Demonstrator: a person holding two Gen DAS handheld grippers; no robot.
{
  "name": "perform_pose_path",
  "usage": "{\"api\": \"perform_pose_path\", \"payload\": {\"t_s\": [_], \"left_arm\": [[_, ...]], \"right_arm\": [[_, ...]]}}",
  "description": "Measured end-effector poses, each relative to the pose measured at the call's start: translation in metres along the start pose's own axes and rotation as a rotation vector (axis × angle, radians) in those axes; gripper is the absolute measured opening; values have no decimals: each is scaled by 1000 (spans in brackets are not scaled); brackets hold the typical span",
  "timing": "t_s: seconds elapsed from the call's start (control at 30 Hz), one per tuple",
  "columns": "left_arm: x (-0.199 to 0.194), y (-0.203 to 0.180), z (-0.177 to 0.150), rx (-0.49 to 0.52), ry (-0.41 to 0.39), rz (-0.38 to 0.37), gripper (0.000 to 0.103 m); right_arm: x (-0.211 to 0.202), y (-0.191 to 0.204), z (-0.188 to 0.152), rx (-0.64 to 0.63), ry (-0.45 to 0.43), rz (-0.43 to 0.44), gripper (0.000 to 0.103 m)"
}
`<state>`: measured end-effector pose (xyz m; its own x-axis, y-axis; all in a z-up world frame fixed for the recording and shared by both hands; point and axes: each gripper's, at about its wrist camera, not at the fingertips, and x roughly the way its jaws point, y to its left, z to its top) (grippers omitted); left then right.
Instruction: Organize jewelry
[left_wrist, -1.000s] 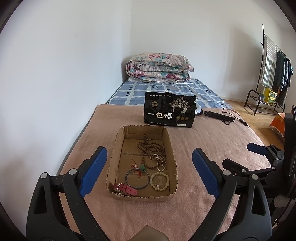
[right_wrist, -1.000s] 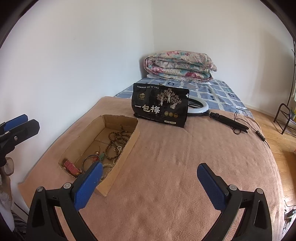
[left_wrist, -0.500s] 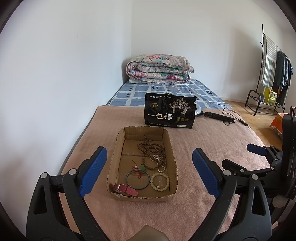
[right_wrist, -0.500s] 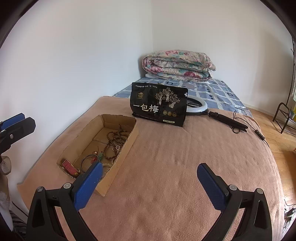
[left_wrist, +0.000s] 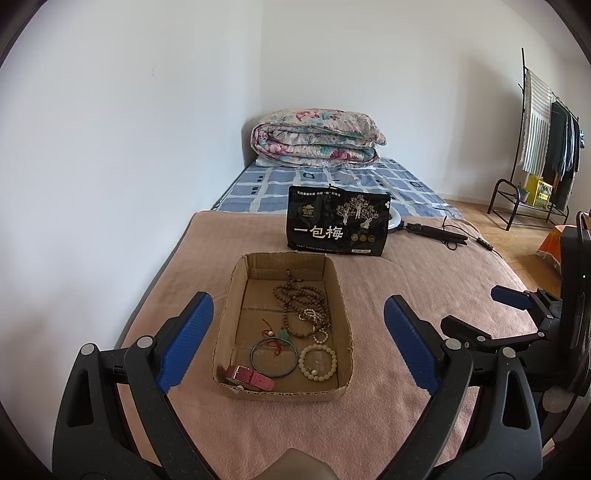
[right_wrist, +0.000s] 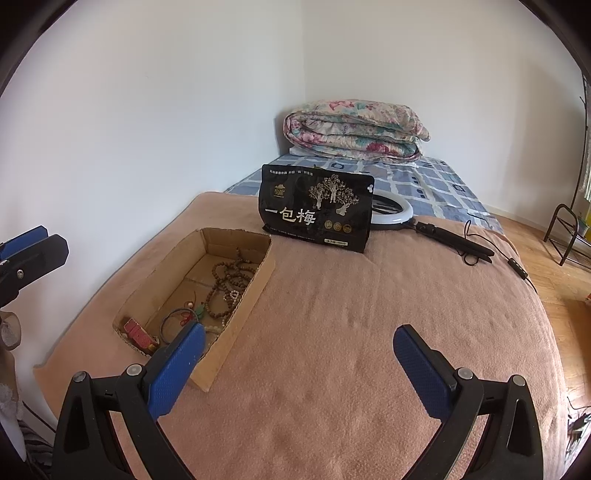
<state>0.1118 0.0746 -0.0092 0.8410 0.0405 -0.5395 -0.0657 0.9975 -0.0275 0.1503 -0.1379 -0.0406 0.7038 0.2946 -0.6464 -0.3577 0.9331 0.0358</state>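
Hovering wide-jawed and holding nothing, your left gripper (left_wrist: 297, 341) straddles the cardboard tray (left_wrist: 341, 306) of bracelets. Your right gripper (right_wrist: 299, 363), also wide, hangs over bare pink blanket (right_wrist: 369, 314); a black snack bag (left_wrist: 338, 227) stands behind the tray's far edge.

L cam faces cardboard box (left_wrist: 236, 280) head-on, R cam obliquely from its right; both share black bag (right_wrist: 316, 208).

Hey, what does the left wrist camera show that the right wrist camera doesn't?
Only the left wrist view shows the whole white bead bracelet in the cardboard box, and the clothes rack.

Only the right wrist view shows the full ring light behind the black snack bag.

Both show the brown bead necklace, blue bangle, red watch strap, folded quilt, and each open hand-held gripper: left, right.
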Motion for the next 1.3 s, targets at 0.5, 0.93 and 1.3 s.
{"api": "perform_pose_path", "payload": {"t_s": [0.5,0.93,1.3], "left_arm": [[-3,-4,1,3,1,-4,96],[-4,-5,4,8,4,12,96],[-2,-3,4,13,18,44,96]], "right_arm": [[0,-1,0,-3,5,0,103],[1,-3,0,-3,8,-1,103],[1,-3,0,-3,8,0,103]]}}
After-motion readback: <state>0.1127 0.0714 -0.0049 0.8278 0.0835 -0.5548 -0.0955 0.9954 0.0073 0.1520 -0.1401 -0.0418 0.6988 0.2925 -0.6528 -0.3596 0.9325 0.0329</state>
